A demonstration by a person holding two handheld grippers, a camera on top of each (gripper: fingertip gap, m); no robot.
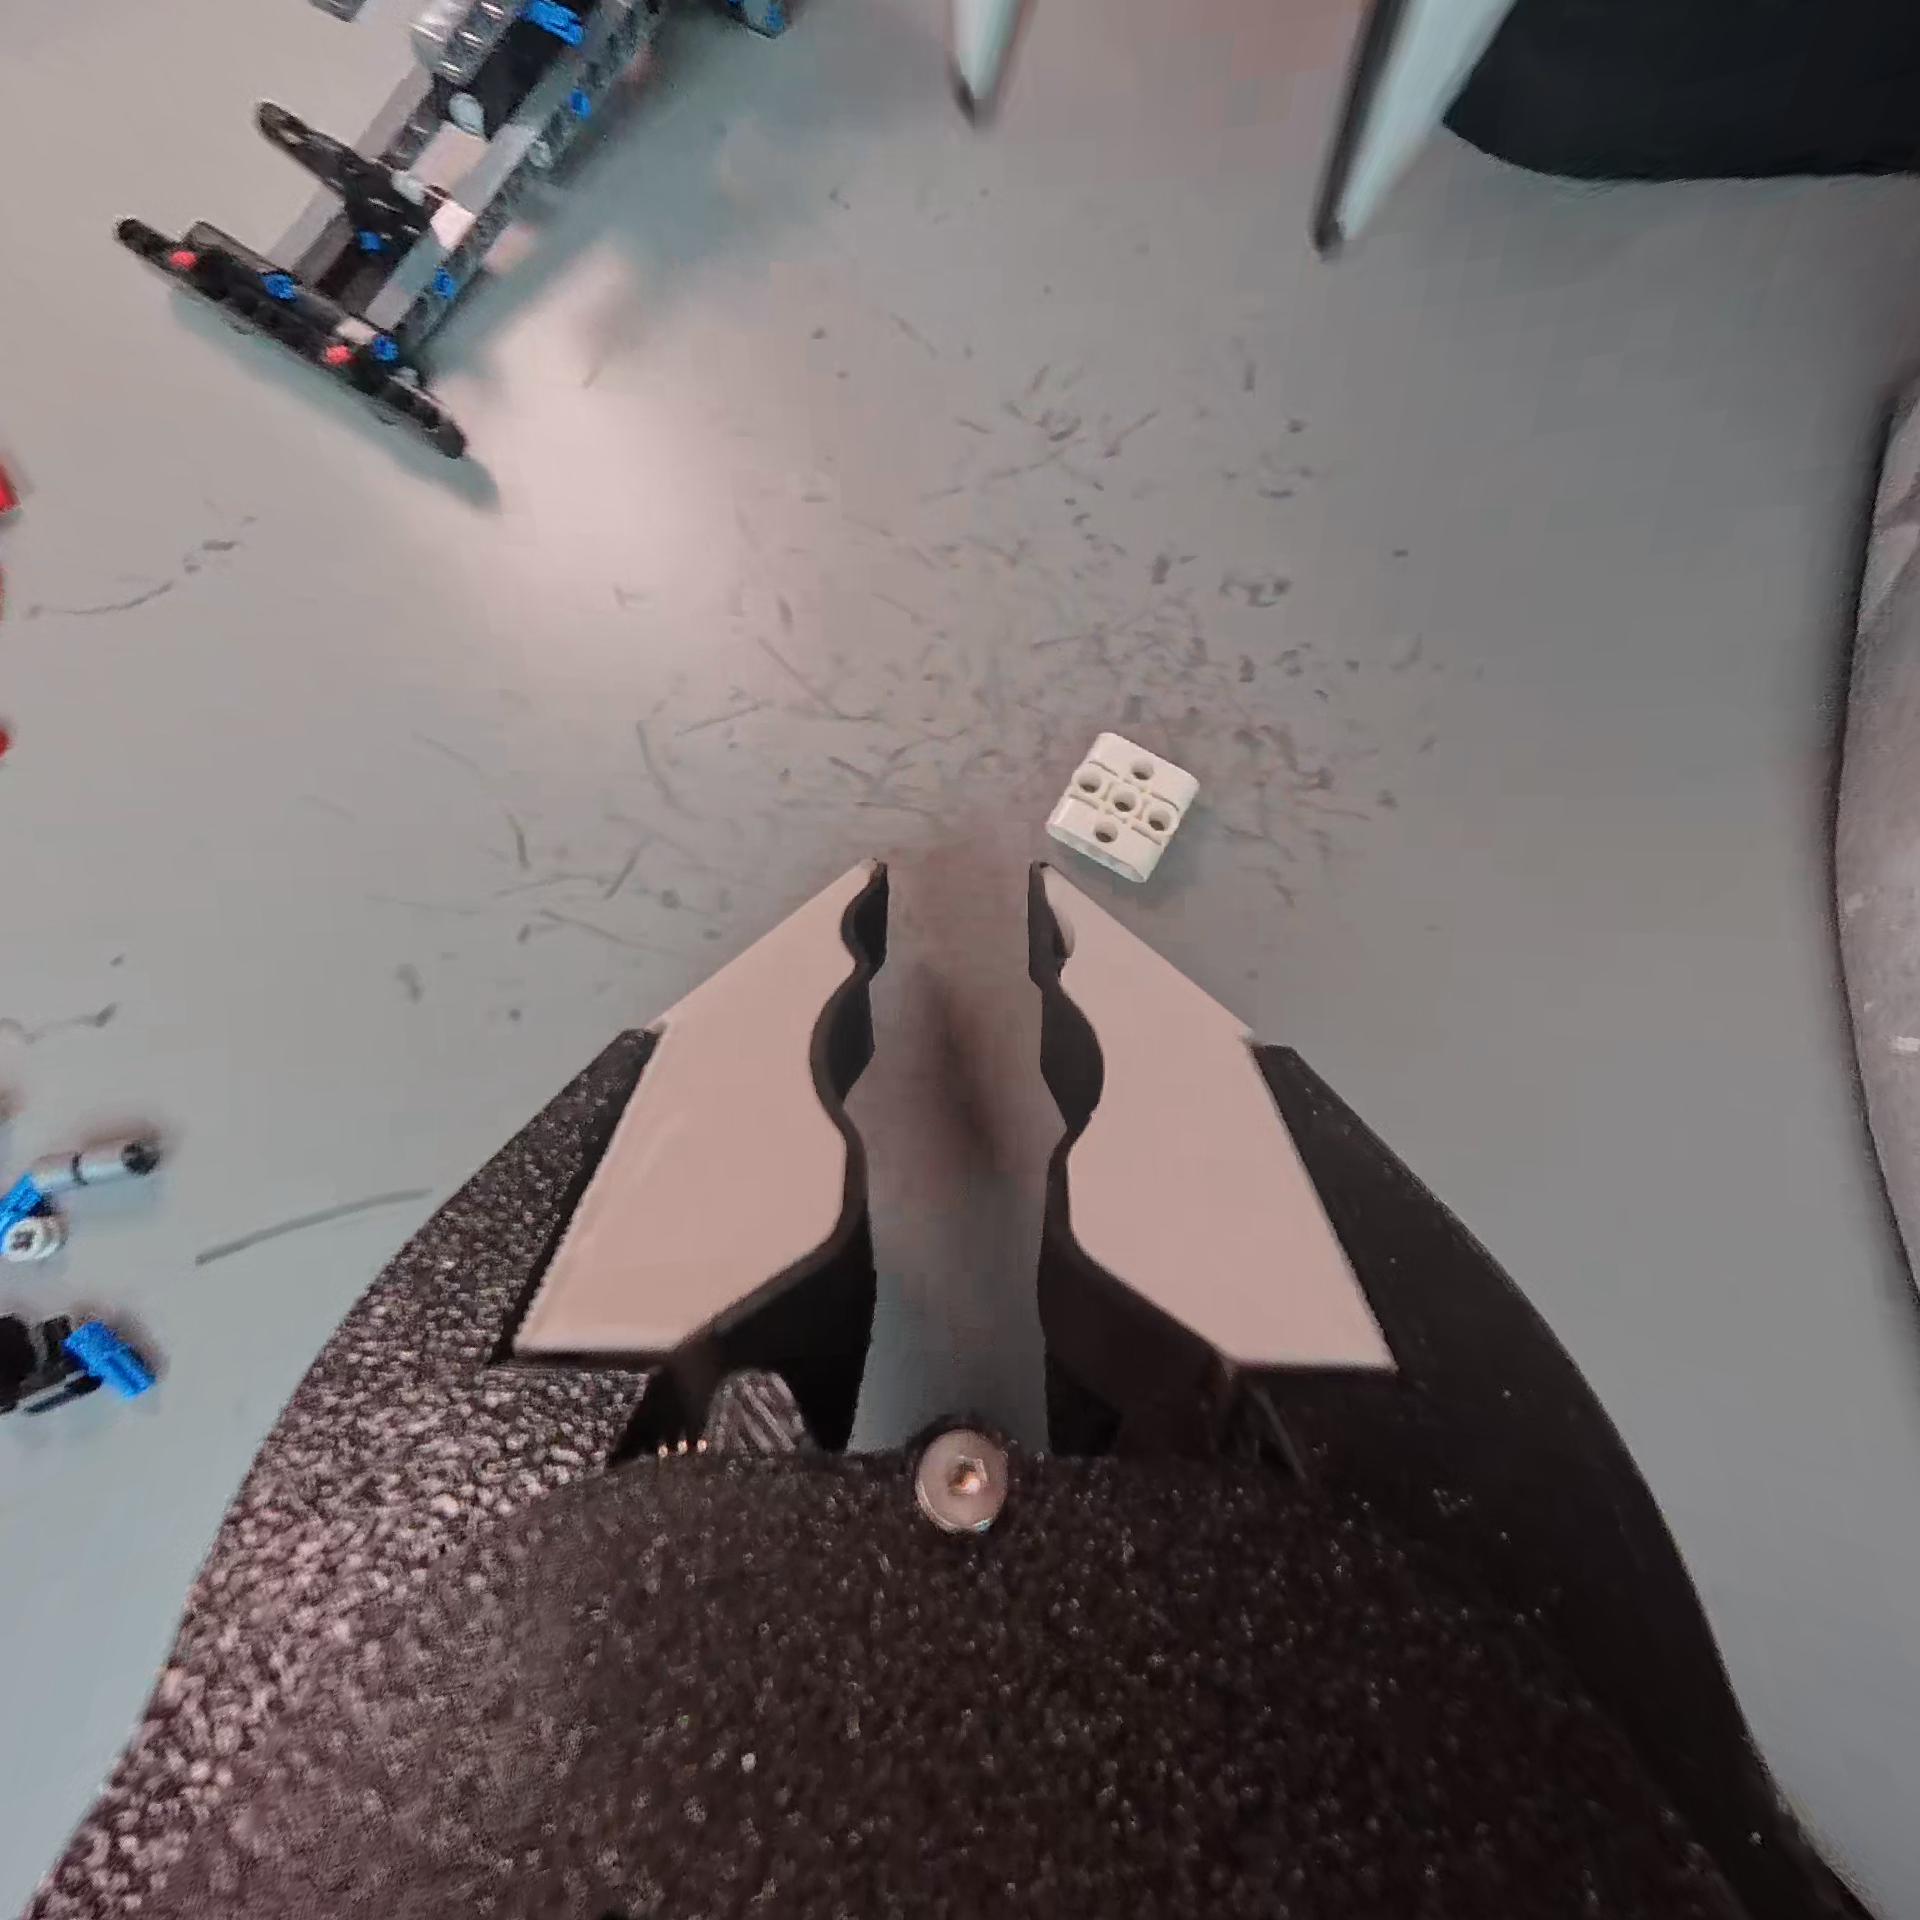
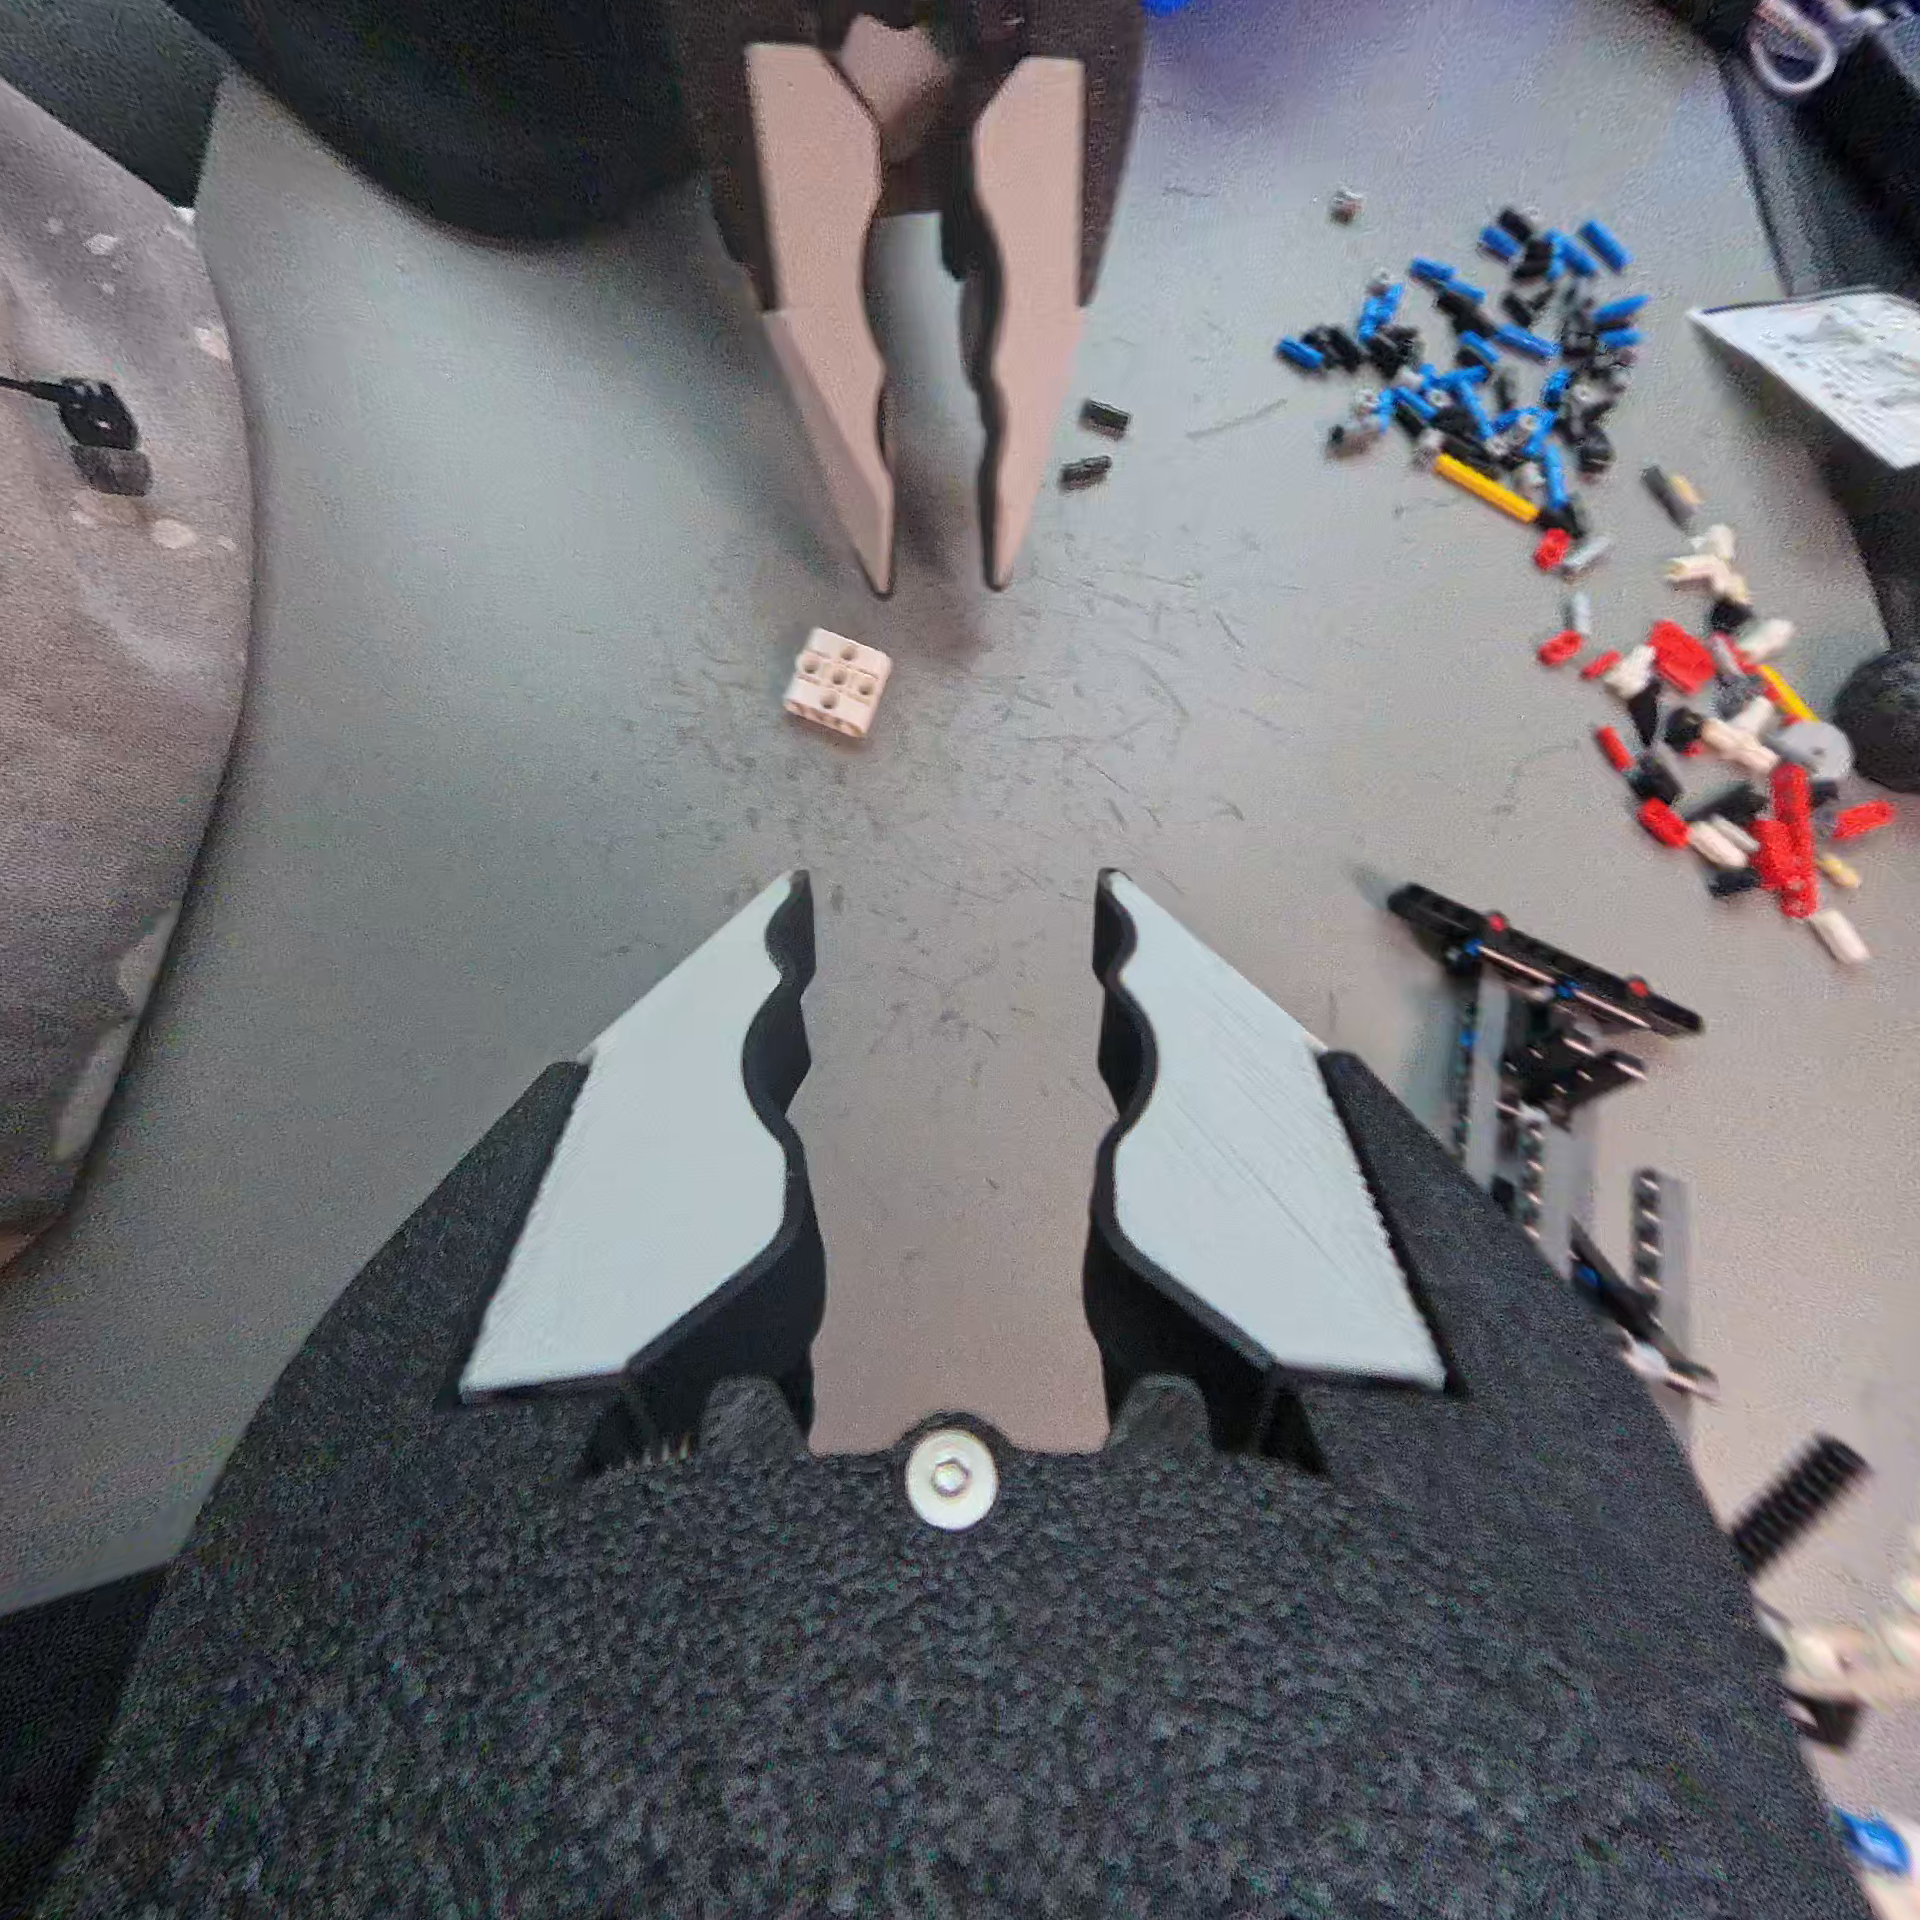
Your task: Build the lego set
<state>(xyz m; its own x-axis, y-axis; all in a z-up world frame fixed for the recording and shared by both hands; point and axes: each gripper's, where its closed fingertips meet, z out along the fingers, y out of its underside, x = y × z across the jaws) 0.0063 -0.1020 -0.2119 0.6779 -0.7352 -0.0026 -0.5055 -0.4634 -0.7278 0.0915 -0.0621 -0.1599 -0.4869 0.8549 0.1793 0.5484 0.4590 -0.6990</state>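
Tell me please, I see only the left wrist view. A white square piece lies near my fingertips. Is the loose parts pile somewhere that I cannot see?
Observer: Yes. The right wrist view shows a pile of blue and black pieces spread on the table, far from the white square piece.
Operator: Are there other colours?
Observer: A second pile of red and white pieces lies beside it.
Operator: Is the right gripper holding something?
Observer: No, the right gripper is open and empty.
Operator: Any paper there?
Observer: A printed booklet lies at the table's edge, beyond the blue pile.
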